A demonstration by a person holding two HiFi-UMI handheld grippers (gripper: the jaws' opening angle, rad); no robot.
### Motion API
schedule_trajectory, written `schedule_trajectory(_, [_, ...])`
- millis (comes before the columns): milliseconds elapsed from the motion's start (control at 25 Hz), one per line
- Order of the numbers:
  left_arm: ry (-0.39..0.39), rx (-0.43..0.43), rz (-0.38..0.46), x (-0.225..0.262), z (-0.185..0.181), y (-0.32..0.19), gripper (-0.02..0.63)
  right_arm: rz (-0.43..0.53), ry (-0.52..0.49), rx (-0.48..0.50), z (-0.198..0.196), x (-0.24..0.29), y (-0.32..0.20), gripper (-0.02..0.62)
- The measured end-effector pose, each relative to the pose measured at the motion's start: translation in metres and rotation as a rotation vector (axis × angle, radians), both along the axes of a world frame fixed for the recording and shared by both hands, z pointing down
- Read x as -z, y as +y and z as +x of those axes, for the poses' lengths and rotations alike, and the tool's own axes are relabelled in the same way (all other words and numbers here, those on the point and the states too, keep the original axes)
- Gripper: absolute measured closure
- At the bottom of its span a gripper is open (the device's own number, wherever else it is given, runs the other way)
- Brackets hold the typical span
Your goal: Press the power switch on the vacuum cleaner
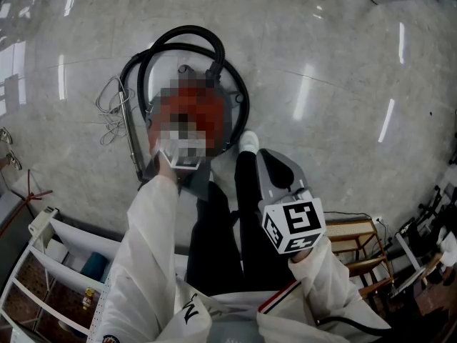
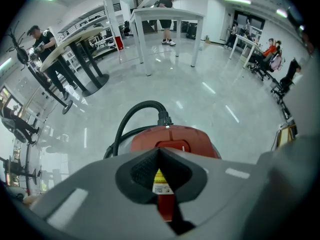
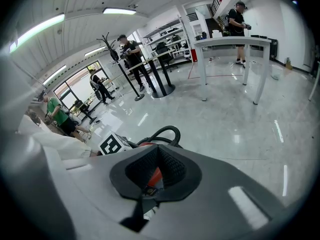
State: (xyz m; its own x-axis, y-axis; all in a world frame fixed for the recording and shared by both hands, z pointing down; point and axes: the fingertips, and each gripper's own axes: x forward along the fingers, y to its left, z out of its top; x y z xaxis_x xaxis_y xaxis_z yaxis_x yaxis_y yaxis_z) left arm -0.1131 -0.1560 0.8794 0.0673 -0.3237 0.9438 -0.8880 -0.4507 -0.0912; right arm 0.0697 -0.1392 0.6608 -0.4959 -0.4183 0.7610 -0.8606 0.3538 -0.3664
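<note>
The red vacuum cleaner (image 1: 214, 106) stands on the floor with its black hose (image 1: 187, 36) looped round it; a mosaic patch covers part of it. My left gripper (image 2: 160, 150) is shut, its tips just above the cleaner's red top (image 2: 172, 136), with a yellow label (image 2: 160, 180) showing behind the pads. Whether the tips touch the top is hidden. Its marker cube (image 1: 182, 159) sits over the cleaner's near end. My right gripper (image 1: 268, 154) is shut on nothing, held back beside a white shoe (image 1: 248, 141), aimed toward the cleaner (image 3: 155, 176).
A metal wand (image 1: 131, 131) and a loose cable (image 1: 111, 113) lie left of the cleaner. A white rack (image 1: 50, 263) stands lower left and a wooden stool (image 1: 360, 245) lower right. White tables (image 2: 167, 19) and several people are farther off.
</note>
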Motion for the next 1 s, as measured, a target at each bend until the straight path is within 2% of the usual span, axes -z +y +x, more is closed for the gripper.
schedule_trajectory(160, [-0.031,0.002,-0.039,-0.006,-0.002,0.000,0.606,-0.004,-0.001,0.001,0.000,-0.001,0.000,0.595])
schedule_trajectory(400, [-0.025,0.010,-0.034,-0.006,-0.003,-0.001,0.606,0.004,0.003,-0.002,0.002,0.001,-0.002,0.595])
schedule_trajectory(640, [0.029,0.058,0.005,0.007,-0.006,0.000,0.606,0.031,0.007,0.006,0.001,0.008,-0.001,0.595])
schedule_trajectory(1000, [0.093,0.117,0.121,0.059,-0.032,0.005,0.606,0.080,0.001,-0.010,-0.017,0.021,0.003,0.595])
